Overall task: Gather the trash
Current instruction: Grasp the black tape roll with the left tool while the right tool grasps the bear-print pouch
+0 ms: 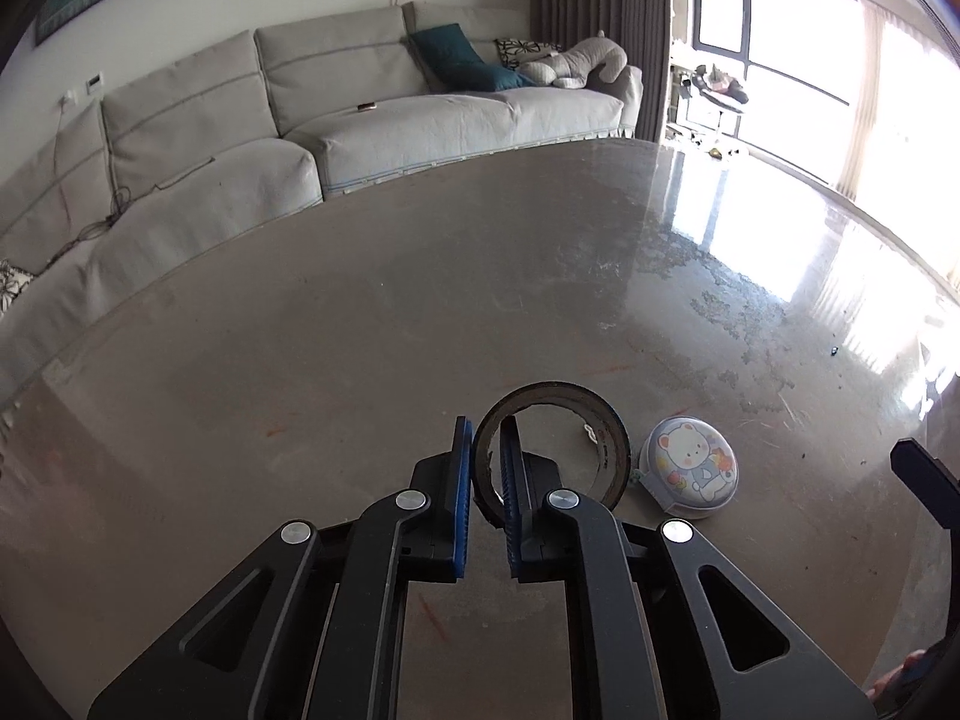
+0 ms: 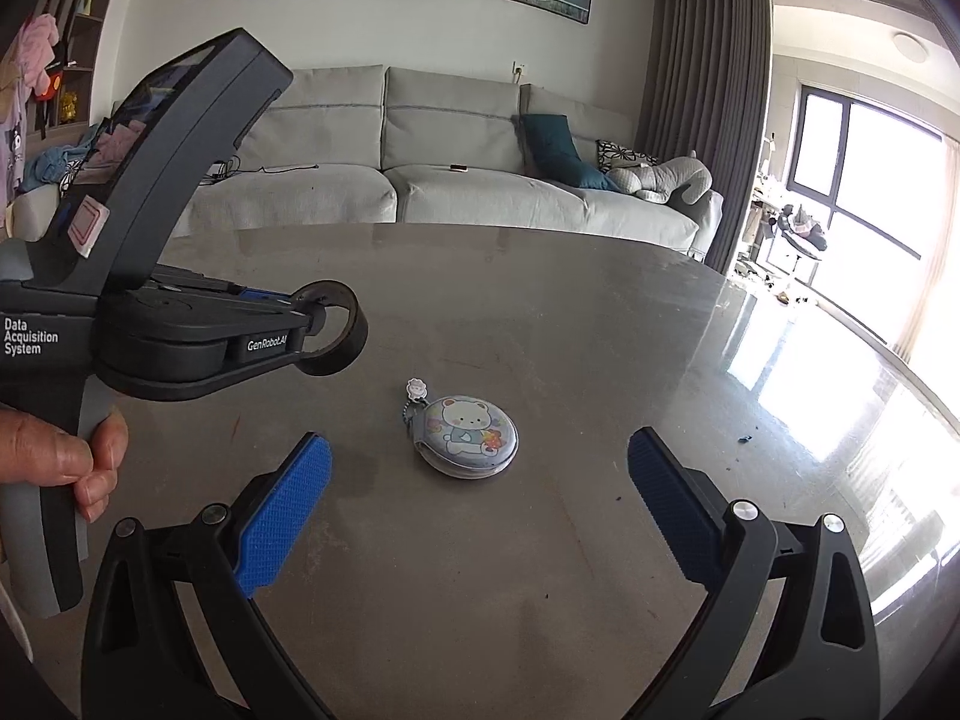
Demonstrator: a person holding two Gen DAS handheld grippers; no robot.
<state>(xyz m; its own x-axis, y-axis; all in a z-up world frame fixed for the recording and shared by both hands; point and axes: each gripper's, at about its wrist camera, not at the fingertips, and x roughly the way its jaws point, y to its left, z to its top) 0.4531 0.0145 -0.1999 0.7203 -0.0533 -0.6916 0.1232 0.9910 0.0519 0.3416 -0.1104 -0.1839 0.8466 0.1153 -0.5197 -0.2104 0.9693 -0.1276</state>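
My left gripper (image 1: 486, 438) is shut on the near wall of a dark tape roll (image 1: 600, 420), one finger inside the ring and one outside. In the right wrist view the left gripper (image 2: 315, 324) holds the tape roll (image 2: 345, 336) above the table. A round pouch with a cartoon bear (image 2: 471, 435) lies on the grey table (image 2: 540, 330), straight ahead of my right gripper (image 2: 480, 480), which is open wide and empty. The pouch also shows in the left wrist view (image 1: 690, 468), just right of the tape roll.
A long grey sofa (image 2: 450, 180) with teal cushions and a plush toy stands beyond the table's far edge. Curtains and a bright window (image 2: 858, 180) are on the right. A small dark speck (image 2: 746, 438) lies on the table at the right.
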